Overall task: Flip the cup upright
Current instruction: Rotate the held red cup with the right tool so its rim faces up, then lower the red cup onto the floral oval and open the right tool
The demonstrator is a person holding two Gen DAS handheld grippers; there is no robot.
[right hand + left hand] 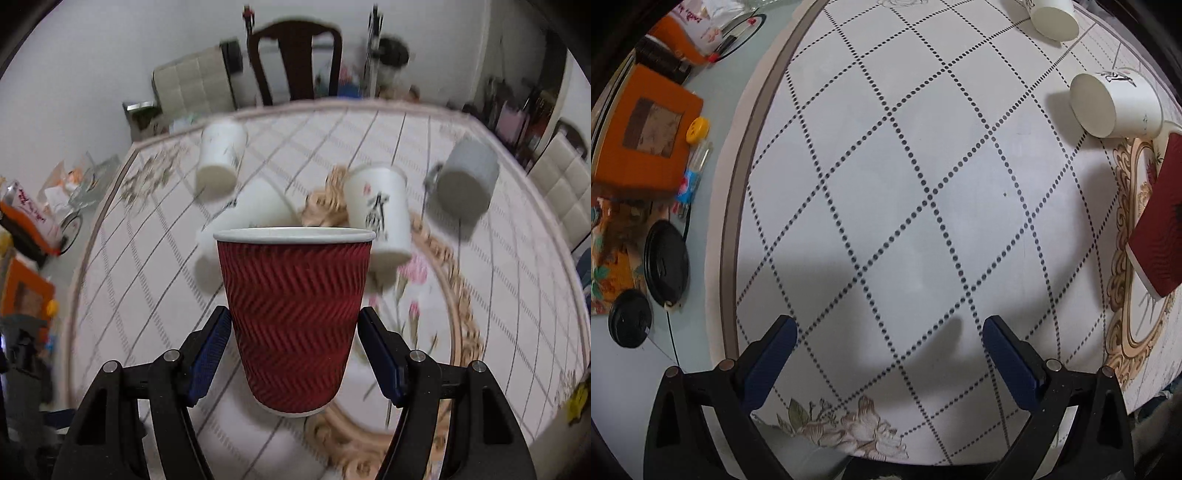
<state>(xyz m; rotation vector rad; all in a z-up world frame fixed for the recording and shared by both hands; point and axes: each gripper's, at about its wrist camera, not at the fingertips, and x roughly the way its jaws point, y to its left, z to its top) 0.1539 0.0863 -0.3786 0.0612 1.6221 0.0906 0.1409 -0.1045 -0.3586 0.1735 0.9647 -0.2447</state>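
In the right wrist view my right gripper (294, 325) is shut on a red ribbed paper cup (293, 317), held mouth up above the table with the blue pads on its two sides. The same cup shows in the left wrist view (1161, 218) at the right edge. Three white paper cups lie or stand behind it: one on its side (221, 160), one on its side (247, 221), one upside down (380, 210). A grey mug (467, 181) lies on its side. My left gripper (888, 328) is open and empty over the bare cloth.
The oval table has a white cloth with dotted diamond lines (886, 166). Two white cups lie at the far right in the left wrist view (1115, 103), (1054, 18). Orange boxes (642, 136), black lids (666, 264) and clutter sit off the left. A dark chair (295, 59) stands behind.
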